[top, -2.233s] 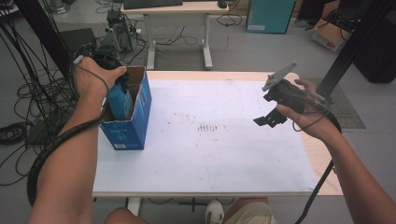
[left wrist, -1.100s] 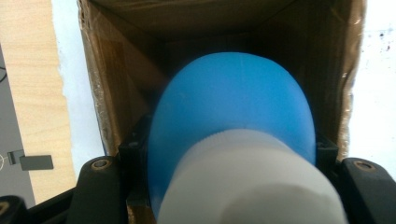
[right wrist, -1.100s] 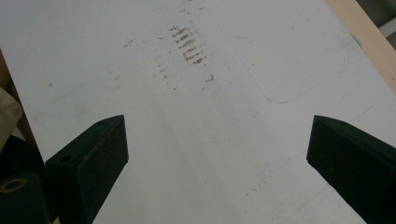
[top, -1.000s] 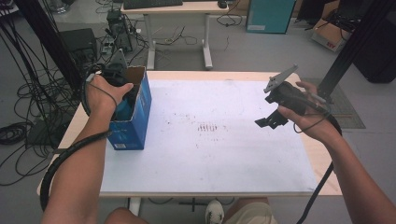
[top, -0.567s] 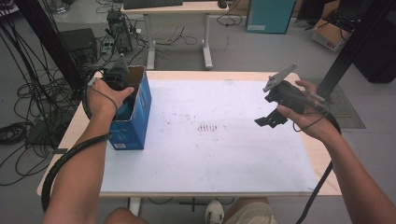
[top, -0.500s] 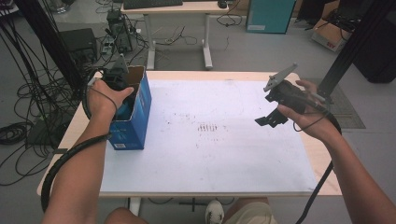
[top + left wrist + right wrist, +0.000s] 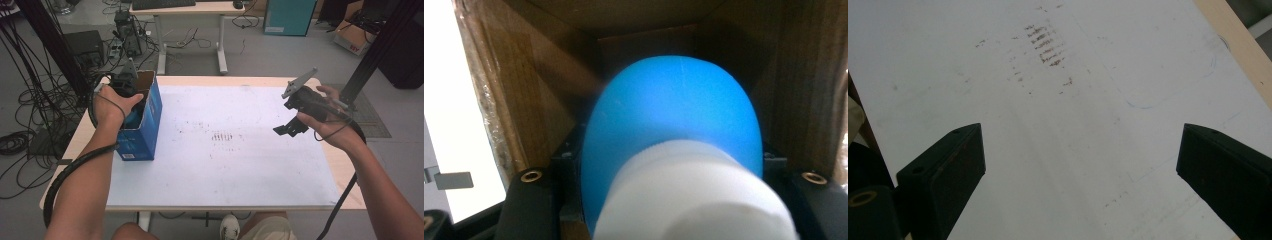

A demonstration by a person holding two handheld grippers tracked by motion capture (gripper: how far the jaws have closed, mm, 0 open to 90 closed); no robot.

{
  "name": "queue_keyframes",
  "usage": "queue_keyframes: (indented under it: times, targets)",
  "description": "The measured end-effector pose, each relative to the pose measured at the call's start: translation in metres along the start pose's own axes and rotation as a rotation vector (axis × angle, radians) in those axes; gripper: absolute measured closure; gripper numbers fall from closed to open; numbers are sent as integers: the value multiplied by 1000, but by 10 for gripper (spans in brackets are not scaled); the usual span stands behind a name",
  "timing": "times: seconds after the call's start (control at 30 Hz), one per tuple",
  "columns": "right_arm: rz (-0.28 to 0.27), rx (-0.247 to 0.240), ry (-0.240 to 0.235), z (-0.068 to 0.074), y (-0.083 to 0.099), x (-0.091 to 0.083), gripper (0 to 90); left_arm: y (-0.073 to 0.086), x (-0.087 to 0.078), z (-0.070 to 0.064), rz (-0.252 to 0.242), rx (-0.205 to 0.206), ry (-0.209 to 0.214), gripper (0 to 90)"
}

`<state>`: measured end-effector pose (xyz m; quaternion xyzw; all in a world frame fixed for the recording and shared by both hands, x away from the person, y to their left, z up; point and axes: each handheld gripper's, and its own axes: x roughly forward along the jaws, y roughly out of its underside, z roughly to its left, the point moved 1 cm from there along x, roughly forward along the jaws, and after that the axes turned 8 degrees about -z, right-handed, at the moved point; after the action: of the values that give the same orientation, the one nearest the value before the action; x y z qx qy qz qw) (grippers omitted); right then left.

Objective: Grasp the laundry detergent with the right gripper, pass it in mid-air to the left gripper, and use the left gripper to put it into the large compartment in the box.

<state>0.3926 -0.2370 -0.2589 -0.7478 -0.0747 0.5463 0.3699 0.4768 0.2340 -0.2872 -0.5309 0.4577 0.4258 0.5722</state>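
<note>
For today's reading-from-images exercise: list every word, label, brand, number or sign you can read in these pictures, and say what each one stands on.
None can be read.
Blue cardboard box: a small pale label low on its side, too small to read.
Brown cardboard carton on the floor at far right: red marks, too blurred to read.
White paper sheet on the table: dark smudges and faint pencil outlines, not letters.
Blue bottle with white cap: no print visible.

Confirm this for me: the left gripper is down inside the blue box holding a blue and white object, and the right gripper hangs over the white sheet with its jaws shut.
One part is wrong: the right gripper is open, not shut. The right gripper view shows its two black jaws wide apart with bare white sheet between them. The rest stands: the left gripper is inside the blue box, holding the blue and white object.
</note>
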Motion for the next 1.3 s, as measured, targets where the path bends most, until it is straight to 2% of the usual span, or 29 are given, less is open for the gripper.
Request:
queue_keyframes:
  times: [0.07, 0.13, 0.33, 0.87, 1.17, 1.3]
  targets:
    - [-2, -11, -1, -1, 1, -1, 54, 0, 0, 0, 0, 1, -2, 373]
    - [-8, 5, 7, 0, 1, -2, 54, 0, 0, 0, 0, 0, -1, 372]
    - [-11, 9, 13, 1, 2, -4, 54, 1, 0, 0, -3, -2, -1, 372]
    - [-1, -7, 12, 1, 2, -7, 54, 0, 0, 0, -2, 2, -2, 372]
    - [-9, 9, 19, 2, 2, -7, 54, 0, 0, -1, -3, 1, -5, 372]
    - [-6, -3, 18, 1, 2, -8, 54, 0, 0, 0, -4, 0, -4, 372]
